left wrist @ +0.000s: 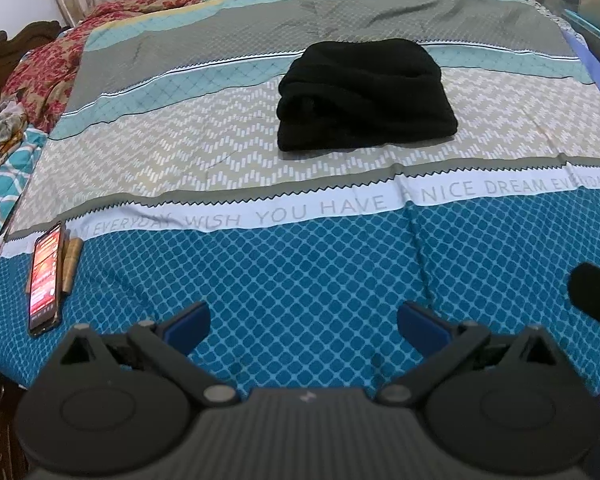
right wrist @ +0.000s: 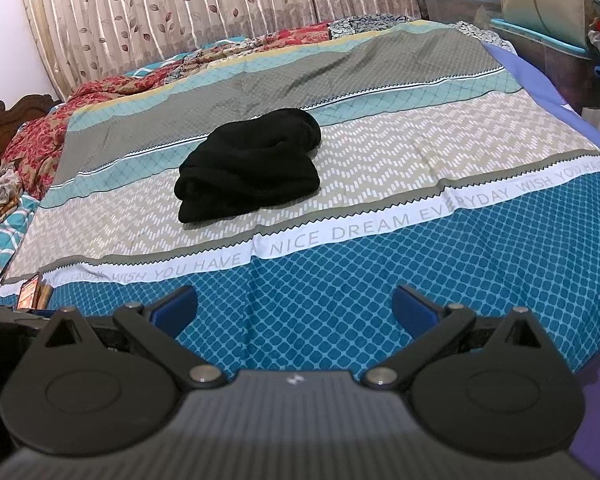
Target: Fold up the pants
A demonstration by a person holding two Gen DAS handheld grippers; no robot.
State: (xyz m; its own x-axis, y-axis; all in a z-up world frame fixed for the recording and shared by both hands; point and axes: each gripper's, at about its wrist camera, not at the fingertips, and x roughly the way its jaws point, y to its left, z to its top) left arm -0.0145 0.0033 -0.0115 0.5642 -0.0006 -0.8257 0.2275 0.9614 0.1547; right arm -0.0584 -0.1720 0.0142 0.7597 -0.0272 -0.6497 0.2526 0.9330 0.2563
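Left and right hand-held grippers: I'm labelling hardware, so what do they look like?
Both match: the left hand-held gripper and right hand-held gripper have matte black ribbed bodies, round black hinge discs, silver pivot pins, angled black linkages and blue finger pads. No cables visible.

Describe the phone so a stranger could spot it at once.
Start at the bed and follow the white lettered band to its left end. The phone lies there on the blue check, screen glowing red, beside a brown roll; nothing else there is lit.

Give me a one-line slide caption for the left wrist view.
Open left gripper hovers over the patterned bedsheet, facing black pants folded into a compact stack.
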